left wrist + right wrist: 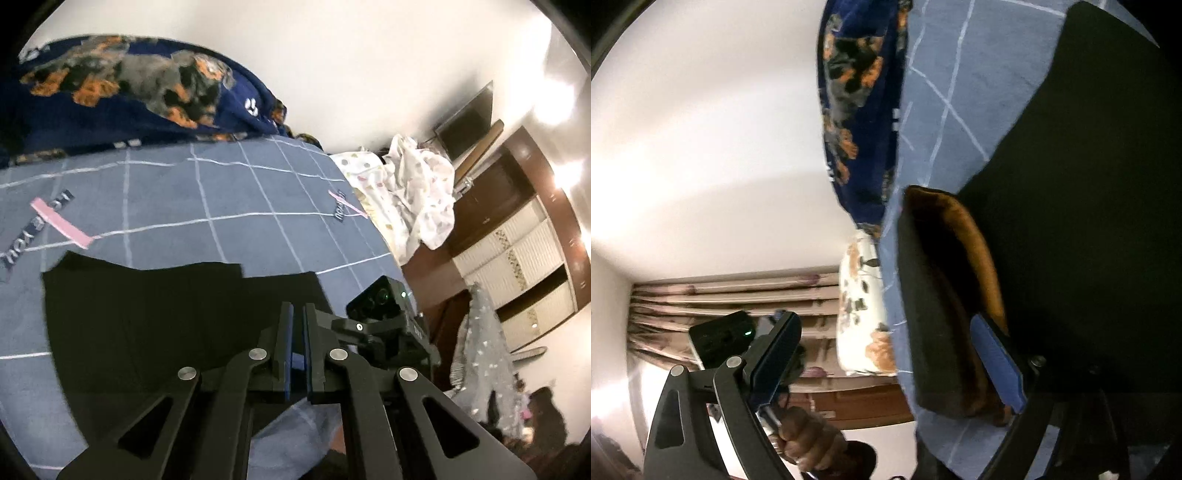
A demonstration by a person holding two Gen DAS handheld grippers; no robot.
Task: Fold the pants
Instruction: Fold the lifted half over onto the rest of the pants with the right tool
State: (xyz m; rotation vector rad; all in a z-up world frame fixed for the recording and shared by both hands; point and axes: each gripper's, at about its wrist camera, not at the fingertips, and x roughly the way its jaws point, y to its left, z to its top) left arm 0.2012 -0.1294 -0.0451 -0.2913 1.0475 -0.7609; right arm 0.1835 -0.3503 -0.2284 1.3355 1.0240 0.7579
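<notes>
The black pants (147, 314) lie flat on the blue grid bedsheet (207, 199). My left gripper (298, 308) is above their right part, its jaws nearly closed with a thin gap and nothing visible between them. In the right wrist view the pants (1089, 203) fill the right side, and their waistband with a brown lining (960, 266) gapes open. My right gripper (886, 321) is open wide; its right finger (995, 358) lies against the waistband, the left finger (779, 350) is off the bed in the air.
A navy floral blanket (129, 88) is bunched at the bed's far edge. White patterned bedding (413, 199) lies at the bed's right. A wardrobe (517, 240) and wall TV (469, 125) stand beyond. A floral pillow (864, 310) and curtains (738, 302) show in the right wrist view.
</notes>
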